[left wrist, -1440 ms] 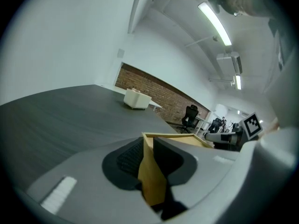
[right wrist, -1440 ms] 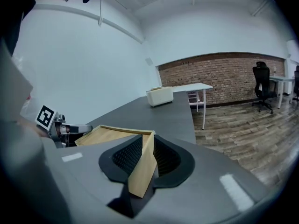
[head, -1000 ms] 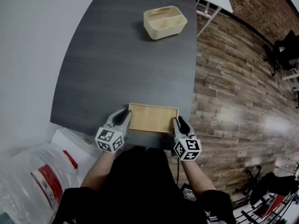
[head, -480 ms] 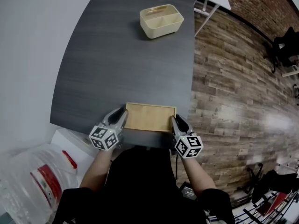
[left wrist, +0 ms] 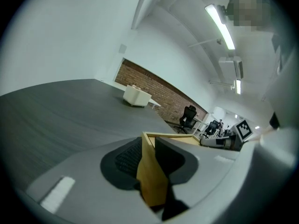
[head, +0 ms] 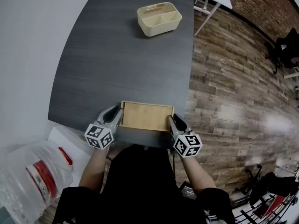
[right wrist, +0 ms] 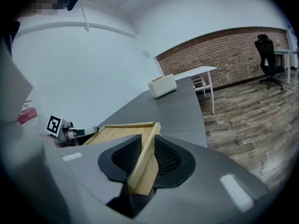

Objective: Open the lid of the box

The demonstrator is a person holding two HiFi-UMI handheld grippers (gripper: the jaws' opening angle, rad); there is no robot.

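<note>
Almost nothing in the scene has shifted. The whole head view has slid slightly toward the upper left, and the table [head: 117,55] and the cream container [head: 159,18] at the top of the frame went with it, so that looks like the camera moving rather than the objects. The wooden box [head: 147,116] lies where it did, low in the centre of the frame at the table's near edge, and its top looks level.

The left hand-held gripper [head: 117,116] is clamped on the box's left short edge. Its own view shows the thin wooden rim pinched between the pads, and its marker cube now sits a little further out to the left. The right hand-held gripper [head: 172,122] is on the opposite short edge, and its jaws have just been opening slightly. The rim of the lid [right wrist: 119,134] is between them, and the pads still appear to press on it.

I judge the lift has not begun. No gap or seam between lid and base can be made out, so opening remains to be done, and the right-side grip may need firming first.
</note>
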